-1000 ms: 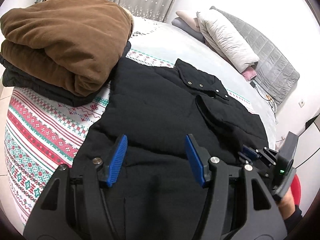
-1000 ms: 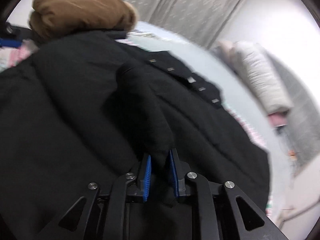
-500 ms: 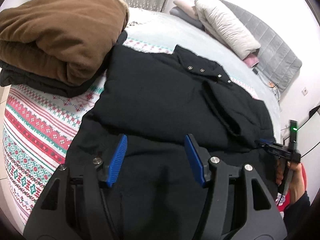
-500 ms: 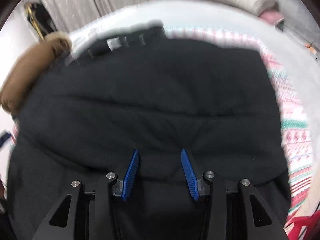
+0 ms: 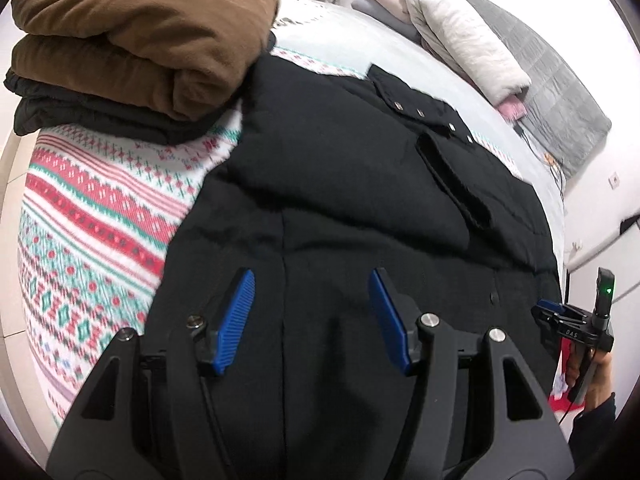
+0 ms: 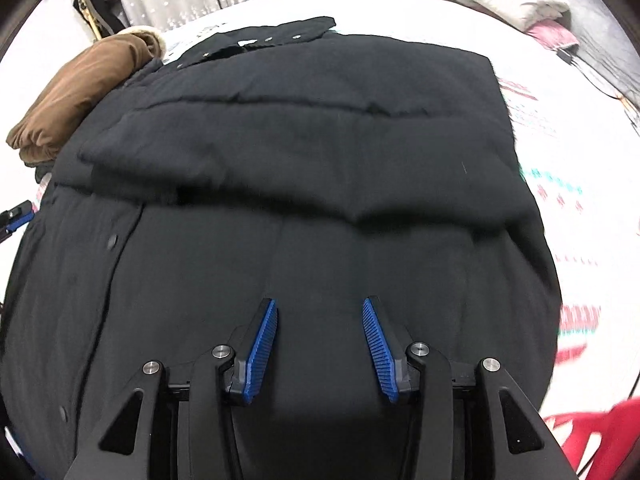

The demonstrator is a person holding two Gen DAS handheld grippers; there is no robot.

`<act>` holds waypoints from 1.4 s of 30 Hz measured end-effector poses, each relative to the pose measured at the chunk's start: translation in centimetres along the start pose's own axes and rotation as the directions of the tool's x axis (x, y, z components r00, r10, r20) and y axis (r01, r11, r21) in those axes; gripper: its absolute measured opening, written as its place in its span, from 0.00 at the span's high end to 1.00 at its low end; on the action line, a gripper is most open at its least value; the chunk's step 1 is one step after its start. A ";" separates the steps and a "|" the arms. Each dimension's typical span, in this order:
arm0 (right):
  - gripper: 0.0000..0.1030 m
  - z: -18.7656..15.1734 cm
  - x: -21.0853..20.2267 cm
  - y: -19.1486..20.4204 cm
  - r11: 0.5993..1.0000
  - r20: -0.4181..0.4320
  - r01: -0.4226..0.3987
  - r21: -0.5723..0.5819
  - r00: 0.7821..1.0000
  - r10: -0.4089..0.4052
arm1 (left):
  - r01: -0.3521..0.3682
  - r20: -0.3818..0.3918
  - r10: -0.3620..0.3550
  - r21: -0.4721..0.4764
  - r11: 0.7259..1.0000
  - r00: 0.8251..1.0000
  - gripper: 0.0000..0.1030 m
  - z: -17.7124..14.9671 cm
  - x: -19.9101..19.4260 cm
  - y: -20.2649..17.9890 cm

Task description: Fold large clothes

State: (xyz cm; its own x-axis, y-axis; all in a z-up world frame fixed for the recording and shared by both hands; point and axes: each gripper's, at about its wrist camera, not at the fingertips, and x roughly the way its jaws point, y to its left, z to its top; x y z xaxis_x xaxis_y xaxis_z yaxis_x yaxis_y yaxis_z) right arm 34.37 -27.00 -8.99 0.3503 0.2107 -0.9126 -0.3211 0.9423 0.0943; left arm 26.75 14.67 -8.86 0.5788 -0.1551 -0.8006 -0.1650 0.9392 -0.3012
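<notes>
A large black padded coat lies spread on the bed, sleeves folded in over its body, collar with snap buttons at the far end. It fills the right wrist view too. My left gripper is open and empty, hovering over the coat's near hem. My right gripper is open and empty over the hem; it also shows at the right edge of the left wrist view. The left gripper's blue tip shows at the left edge of the right wrist view.
A folded brown coat sits on a folded black garment at the bed's far left corner. The patterned red, green and white blanket covers the bed. Pillows and a grey quilt lie at the head.
My right gripper let go of the black sleeve it was pinching, opened, and pulled back to the coat's near hem. The sleeve now lies folded across the coat. My left gripper stayed open.
</notes>
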 end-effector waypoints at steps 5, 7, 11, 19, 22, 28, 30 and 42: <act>0.55 -4.4 -1.7 0.2 1.000 0.003 0.005 0.014 1.000 -0.006 | -0.044 -0.051 0.046 0.041 0.998 0.998 0.41 -2.7 0.9 -0.8; 0.55 -5.9 -2.6 -0.2 0.999 0.004 -0.004 0.043 1.000 0.003 | -0.081 -0.025 0.083 0.069 0.994 0.996 0.41 -3.7 0.7 -1.2; 0.55 -8.8 -4.0 -0.4 0.998 0.004 -0.001 0.067 1.000 0.001 | -0.144 0.000 0.145 0.124 0.982 0.989 0.41 -5.4 -0.1 -1.9; 0.55 -13.0 -6.5 -2.2 0.980 0.005 -0.066 0.186 0.998 0.067 | -0.140 0.010 0.140 0.081 0.987 0.990 0.41 -8.4 -5.0 0.4; 0.50 -15.4 -7.8 -5.4 0.941 0.037 -0.054 0.334 0.998 0.044 | -0.113 0.007 0.112 0.037 0.993 0.994 0.41 -9.7 -6.9 2.1; 0.46 -19.1 -6.1 -9.0 0.878 -0.046 -0.092 0.470 0.991 0.128 | -0.057 -0.018 0.056 -0.036 0.998 0.998 0.41 -12.5 -9.7 4.4; 0.46 -18.8 -6.3 -9.6 0.912 -0.088 -0.102 0.397 0.985 0.149 | -0.034 -0.026 0.033 -0.045 0.998 0.999 0.40 -13.5 -10.9 5.1; 0.30 -22.5 -3.9 -15.7 0.787 0.024 -0.495 0.368 0.851 0.524 | 0.106 -0.021 -0.109 -0.128 0.986 0.994 0.28 -19.4 -12.3 8.1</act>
State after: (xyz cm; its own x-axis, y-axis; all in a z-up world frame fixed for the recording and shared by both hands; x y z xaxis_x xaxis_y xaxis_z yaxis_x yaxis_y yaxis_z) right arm 18.27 -48.47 -15.82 0.1513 0.6794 -0.7180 -0.1028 0.7333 0.6721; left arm 2.80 18.25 -11.51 0.5765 -0.2631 -0.7736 -0.2038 0.8705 -0.4479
